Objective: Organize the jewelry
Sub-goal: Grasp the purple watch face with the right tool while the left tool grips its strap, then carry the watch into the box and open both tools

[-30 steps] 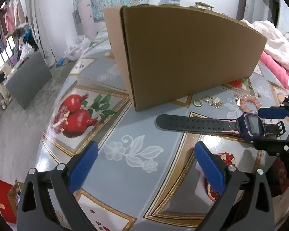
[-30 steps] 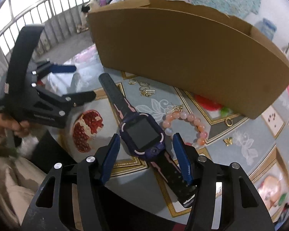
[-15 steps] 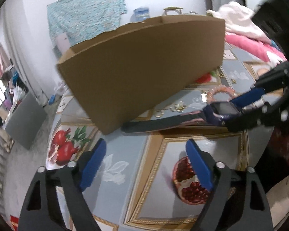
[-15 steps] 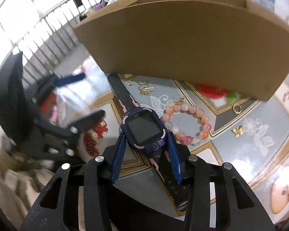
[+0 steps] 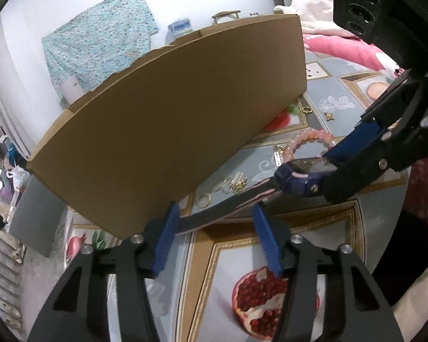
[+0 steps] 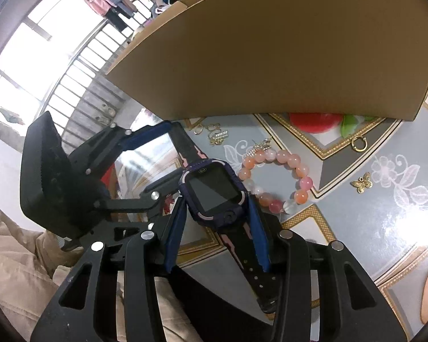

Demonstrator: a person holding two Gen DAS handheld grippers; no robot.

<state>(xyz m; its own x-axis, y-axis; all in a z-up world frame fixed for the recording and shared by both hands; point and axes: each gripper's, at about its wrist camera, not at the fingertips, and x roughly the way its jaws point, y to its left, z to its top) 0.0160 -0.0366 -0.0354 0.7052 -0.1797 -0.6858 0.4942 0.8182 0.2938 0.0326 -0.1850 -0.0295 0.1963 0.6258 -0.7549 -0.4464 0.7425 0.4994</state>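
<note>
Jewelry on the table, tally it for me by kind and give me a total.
Watch: 1
Bead bracelet: 1
Butterfly charm: 1
Separate gold hoop: 1
Other small gold pieces: tangled, too small to count
Total: 4 clear items, plus the small gold pieces.

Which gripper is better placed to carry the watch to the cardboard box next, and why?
Right. The right gripper is already clamped on the watch body; the left gripper only straddles its strap, beside the cardboard box.
</note>
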